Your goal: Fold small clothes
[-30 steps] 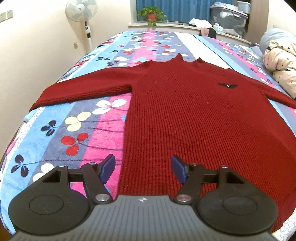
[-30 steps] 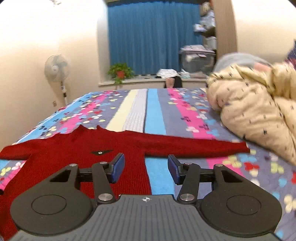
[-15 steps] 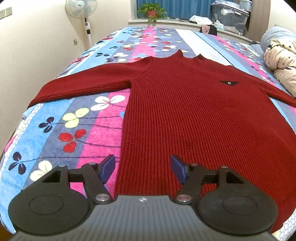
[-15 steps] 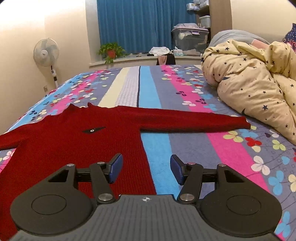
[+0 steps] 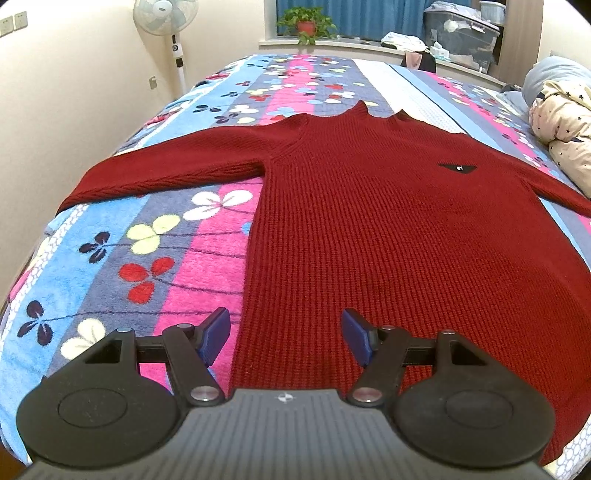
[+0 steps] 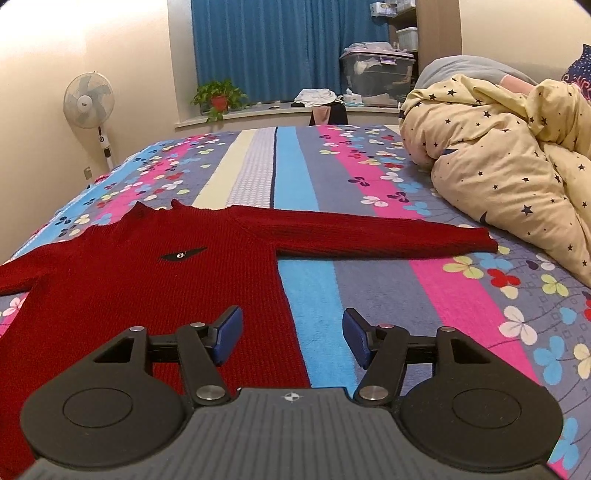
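A dark red knitted sweater (image 5: 388, 229) lies flat, front up, on the bed with both sleeves spread out; it also shows in the right wrist view (image 6: 140, 280). My left gripper (image 5: 286, 334) is open and empty, above the sweater's lower left side edge. My right gripper (image 6: 291, 338) is open and empty, above the sweater's lower right side edge. The right sleeve (image 6: 369, 234) stretches out toward the duvet. The left sleeve (image 5: 166, 173) reaches toward the bed's left edge.
The bed has a striped flowered blanket (image 5: 155, 258). A cream star-print duvet (image 6: 509, 177) is heaped at the right. A standing fan (image 5: 166, 22) is by the left wall. A potted plant (image 6: 218, 98) and storage boxes (image 6: 376, 70) stand on the window ledge.
Both grippers have tilted downward toward the bed and shifted slightly, so the sweater shows more from above. Both jaws stayed open. The sweater has not moved.
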The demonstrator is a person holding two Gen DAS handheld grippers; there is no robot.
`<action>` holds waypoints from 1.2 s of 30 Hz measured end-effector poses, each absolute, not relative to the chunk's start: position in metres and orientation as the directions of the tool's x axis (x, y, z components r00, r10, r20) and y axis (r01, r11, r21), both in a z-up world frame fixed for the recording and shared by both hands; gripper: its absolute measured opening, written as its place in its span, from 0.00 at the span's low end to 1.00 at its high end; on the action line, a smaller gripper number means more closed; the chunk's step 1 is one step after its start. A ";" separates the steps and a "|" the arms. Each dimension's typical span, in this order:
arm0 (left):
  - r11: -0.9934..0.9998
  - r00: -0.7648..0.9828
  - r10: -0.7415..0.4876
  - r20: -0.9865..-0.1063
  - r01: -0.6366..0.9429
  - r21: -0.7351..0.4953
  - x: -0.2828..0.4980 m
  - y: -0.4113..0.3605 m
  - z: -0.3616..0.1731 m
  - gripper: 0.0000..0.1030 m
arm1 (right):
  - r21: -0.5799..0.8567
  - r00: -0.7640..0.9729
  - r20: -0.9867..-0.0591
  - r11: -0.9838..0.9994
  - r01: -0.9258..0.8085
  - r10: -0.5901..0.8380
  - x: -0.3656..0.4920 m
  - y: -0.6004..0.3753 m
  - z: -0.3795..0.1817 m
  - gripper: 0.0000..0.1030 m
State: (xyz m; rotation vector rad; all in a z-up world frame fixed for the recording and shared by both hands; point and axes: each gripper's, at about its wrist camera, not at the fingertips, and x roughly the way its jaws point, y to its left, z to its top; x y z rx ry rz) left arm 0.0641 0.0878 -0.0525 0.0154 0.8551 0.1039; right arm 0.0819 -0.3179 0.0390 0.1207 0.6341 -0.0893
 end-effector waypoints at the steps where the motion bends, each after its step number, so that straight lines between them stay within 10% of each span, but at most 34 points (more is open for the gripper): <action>1: 0.995 0.651 0.098 -0.753 -0.086 0.055 0.064 0.088 -0.053 0.70 | 0.084 0.801 -0.596 0.989 0.120 -0.047 0.082 -0.318 0.039 0.61; 11: 0.994 0.662 0.108 -0.741 -0.097 0.058 0.066 0.091 -0.050 0.68 | 0.078 0.799 -0.599 0.990 0.118 -0.048 0.082 -0.317 0.038 0.64; 14: 0.989 0.704 0.142 -0.696 -0.128 0.072 0.068 0.100 -0.038 0.33 | 0.080 0.799 -0.600 0.989 0.121 -0.049 0.082 -0.317 0.038 0.64; 19: 0.980 0.734 0.179 -0.655 -0.195 0.049 0.102 0.140 -0.010 0.21 | 0.095 0.799 -0.600 0.987 0.129 -0.046 0.084 -0.320 0.037 0.62; 25: 0.957 0.719 0.243 -0.651 -0.287 0.040 0.154 0.201 -0.005 0.21 | 0.081 0.807 -0.589 0.992 0.101 -0.034 0.088 -0.316 0.036 0.31; 32: 0.894 0.632 0.278 -0.723 -0.445 -0.045 0.185 0.274 -0.053 0.44 | 0.068 0.796 -0.605 0.993 0.096 -0.035 0.096 -0.313 0.033 0.31; 36: 0.847 0.655 0.253 -0.712 -0.506 -0.164 0.196 0.299 -0.060 0.74 | 0.053 0.792 -0.610 0.995 0.081 -0.032 0.104 -0.309 0.029 0.31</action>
